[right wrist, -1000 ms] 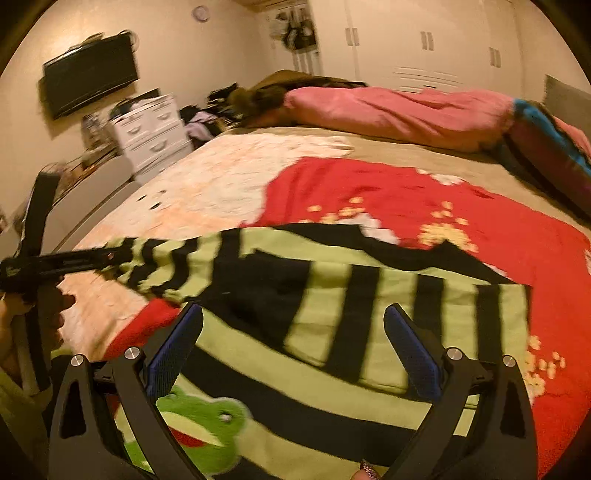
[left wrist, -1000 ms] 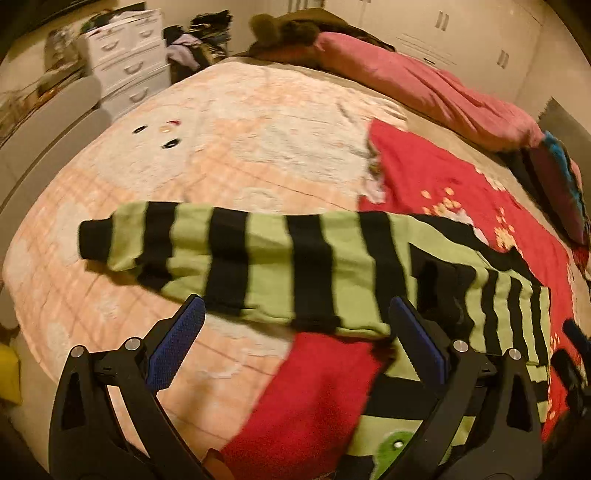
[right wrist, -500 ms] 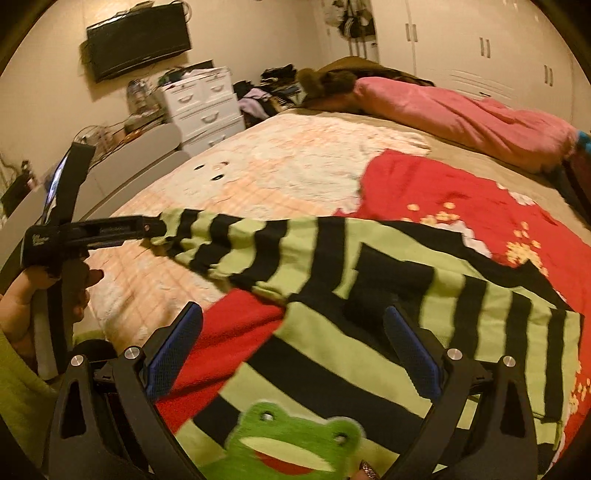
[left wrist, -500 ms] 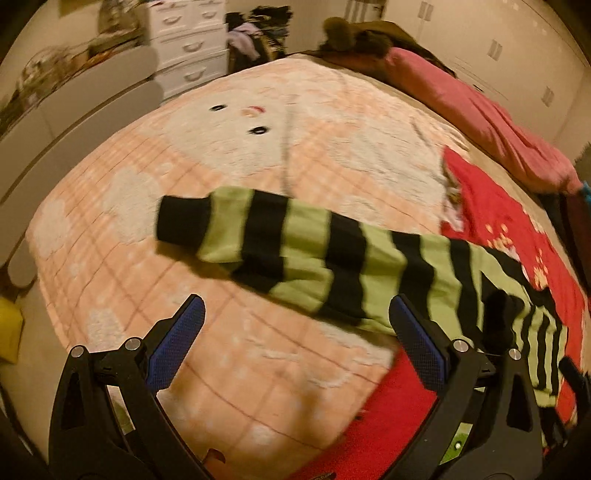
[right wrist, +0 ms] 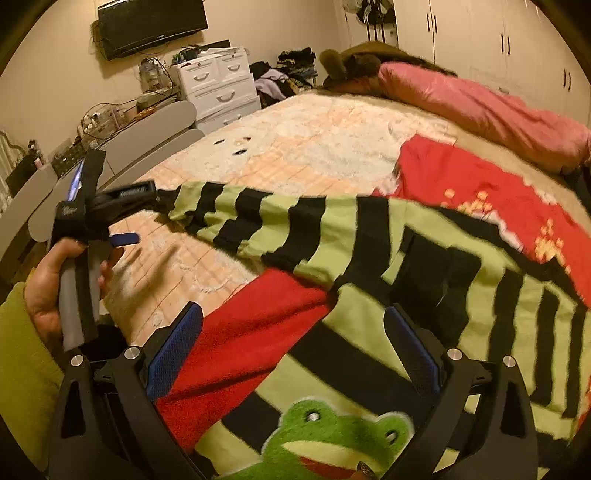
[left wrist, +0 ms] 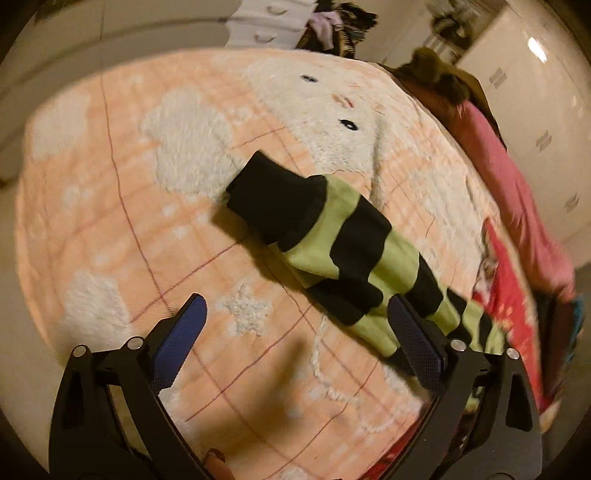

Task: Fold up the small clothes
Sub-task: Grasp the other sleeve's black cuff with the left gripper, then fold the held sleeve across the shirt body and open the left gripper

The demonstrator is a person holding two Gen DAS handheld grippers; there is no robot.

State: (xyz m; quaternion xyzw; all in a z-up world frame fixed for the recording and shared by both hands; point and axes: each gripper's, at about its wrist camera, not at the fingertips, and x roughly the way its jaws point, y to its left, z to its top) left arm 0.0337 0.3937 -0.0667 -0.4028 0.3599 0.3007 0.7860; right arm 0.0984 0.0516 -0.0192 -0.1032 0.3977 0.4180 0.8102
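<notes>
A green-and-black striped sweater [right wrist: 424, 280] with a frog patch [right wrist: 332, 439] lies spread on the bed. Its long sleeve [left wrist: 332, 243] stretches out to the left, ending in a black cuff [left wrist: 266, 192]. My left gripper [left wrist: 295, 343] is open and empty, hovering above the blanket just short of the sleeve; its right finger overlaps the sleeve in view. In the right wrist view it shows at the sleeve's cuff end [right wrist: 122, 218]. My right gripper [right wrist: 291, 350] is open and empty above the sweater body near the frog.
The bed has a peach-and-white plush blanket [left wrist: 129, 221] and a red blanket [right wrist: 480, 184] under the sweater. A pink duvet [right wrist: 480, 107] lies along the far side. White drawers [right wrist: 218, 85] and a wall TV [right wrist: 151, 26] stand beyond the bed.
My left gripper has swung left along the sleeve toward the cuff and turned. My right gripper has shifted left, bringing the frog patch and red blanket into view. Both stayed open.
</notes>
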